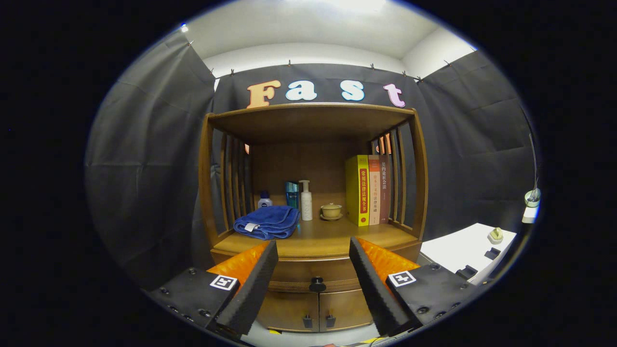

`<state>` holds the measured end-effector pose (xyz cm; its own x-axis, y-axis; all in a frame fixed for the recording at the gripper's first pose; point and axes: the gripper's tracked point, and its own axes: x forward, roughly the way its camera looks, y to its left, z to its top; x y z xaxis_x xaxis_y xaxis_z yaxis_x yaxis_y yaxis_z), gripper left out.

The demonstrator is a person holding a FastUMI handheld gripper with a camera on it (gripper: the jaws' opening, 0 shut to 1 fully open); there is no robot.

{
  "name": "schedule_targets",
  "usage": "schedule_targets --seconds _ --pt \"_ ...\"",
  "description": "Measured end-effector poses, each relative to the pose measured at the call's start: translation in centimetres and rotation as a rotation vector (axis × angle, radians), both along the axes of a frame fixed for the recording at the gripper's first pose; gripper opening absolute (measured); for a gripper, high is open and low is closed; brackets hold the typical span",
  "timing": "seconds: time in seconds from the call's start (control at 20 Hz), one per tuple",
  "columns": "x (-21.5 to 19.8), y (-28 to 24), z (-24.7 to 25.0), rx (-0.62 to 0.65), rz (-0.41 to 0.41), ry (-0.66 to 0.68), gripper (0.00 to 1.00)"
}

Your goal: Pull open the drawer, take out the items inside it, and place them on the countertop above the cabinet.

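Fingers apart, facing closed drawer.

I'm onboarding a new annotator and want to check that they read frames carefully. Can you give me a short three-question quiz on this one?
1. True or false: the drawer is already pulled open.
2. What sits just beside the yellow book, toward the white pump bottle? A) blue towel B) lidded cup on a saucer C) small blue-capped bottle
3. Fill in: the gripper is ____, with the drawer knob seen in the gap between its fingers.

Key: 1 false, the drawer is shut. 2 B, the lidded cup. 3 open.
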<state>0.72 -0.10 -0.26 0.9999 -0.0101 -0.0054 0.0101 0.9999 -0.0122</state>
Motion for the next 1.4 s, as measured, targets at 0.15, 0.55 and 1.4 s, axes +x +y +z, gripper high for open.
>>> schedule_targets --seconds 0.15,0.55,1.4 --pt "0.0 -0.2 0.0 0.004 -0.005 0.0 0.98" --pt "0.1 -0.5 -0.2 -0.002 -0.009 0.003 0.98" --pt "8.5 -1.6 -15.4 0.003 -0.012 0.285 0.98"
